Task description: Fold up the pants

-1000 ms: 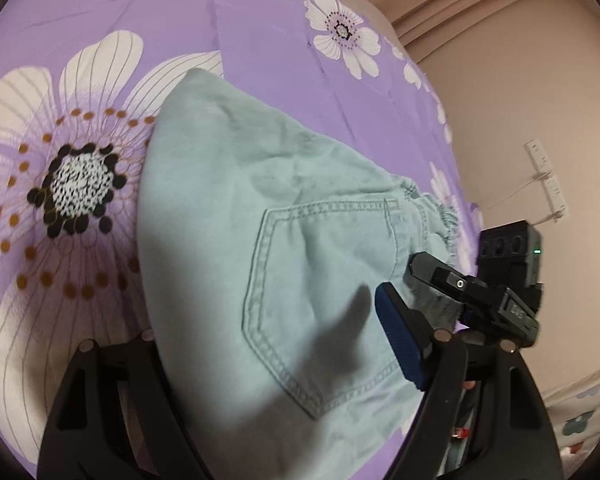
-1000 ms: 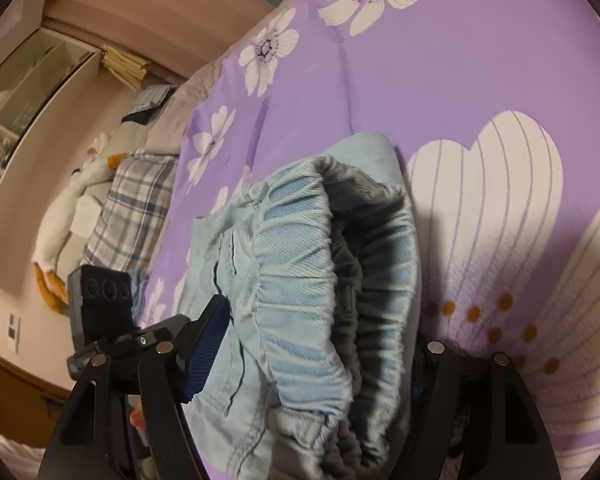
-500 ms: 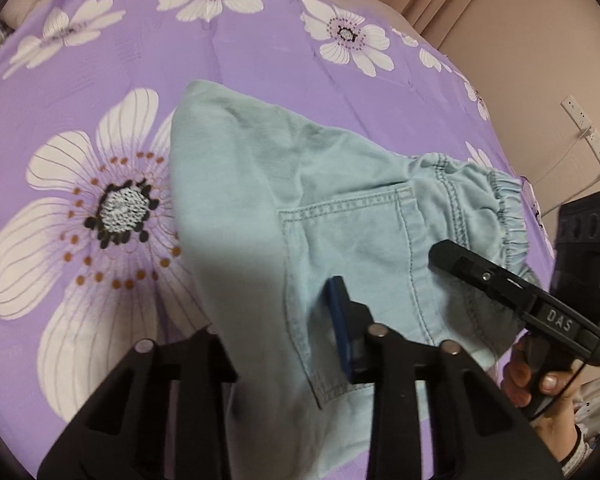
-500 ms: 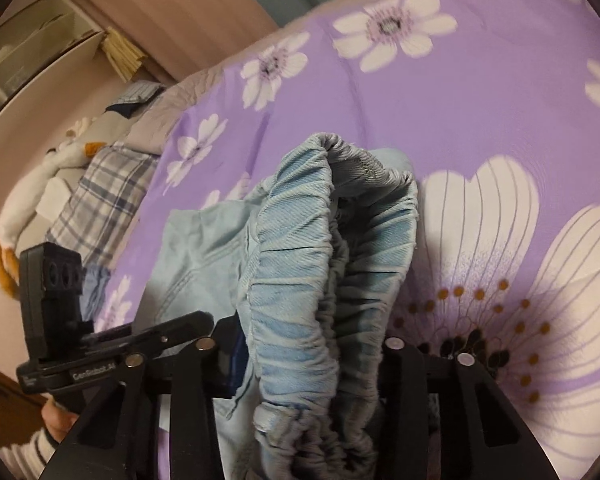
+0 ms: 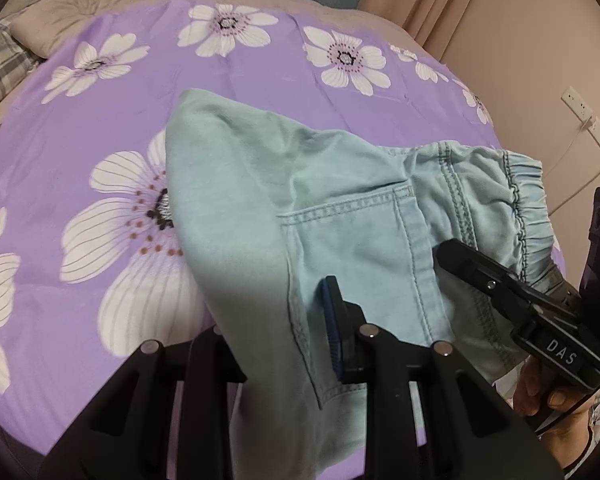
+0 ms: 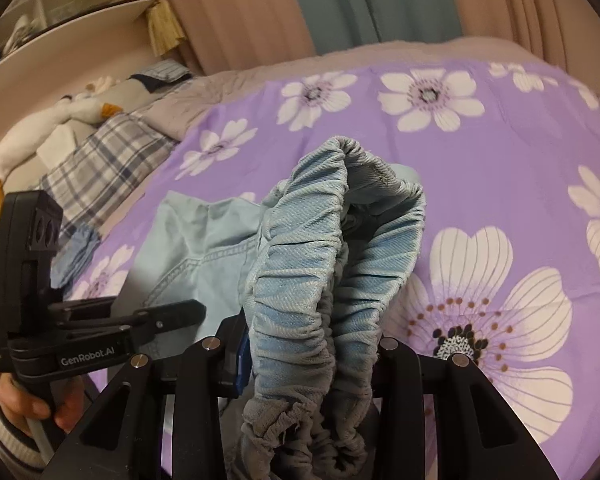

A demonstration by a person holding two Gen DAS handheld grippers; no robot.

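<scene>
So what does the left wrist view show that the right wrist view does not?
Only the left wrist view shows the back pocket of the light blue pants, the wall sockets, and the left gripper clamping the fabric.

Only the right wrist view shows the plaid pillow, the stuffed goose toy, the shelf, and the right gripper shut on the elastic waistband.

Both show the pants, the purple flowered bedsheet and the curtains.

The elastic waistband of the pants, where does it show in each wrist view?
Left wrist: the waistband sits at the right, beyond the back pocket.
Right wrist: the waistband fills the lower centre, bunched between the fingers.
Shared landmark: the large white flower on the purple sheet.
</scene>
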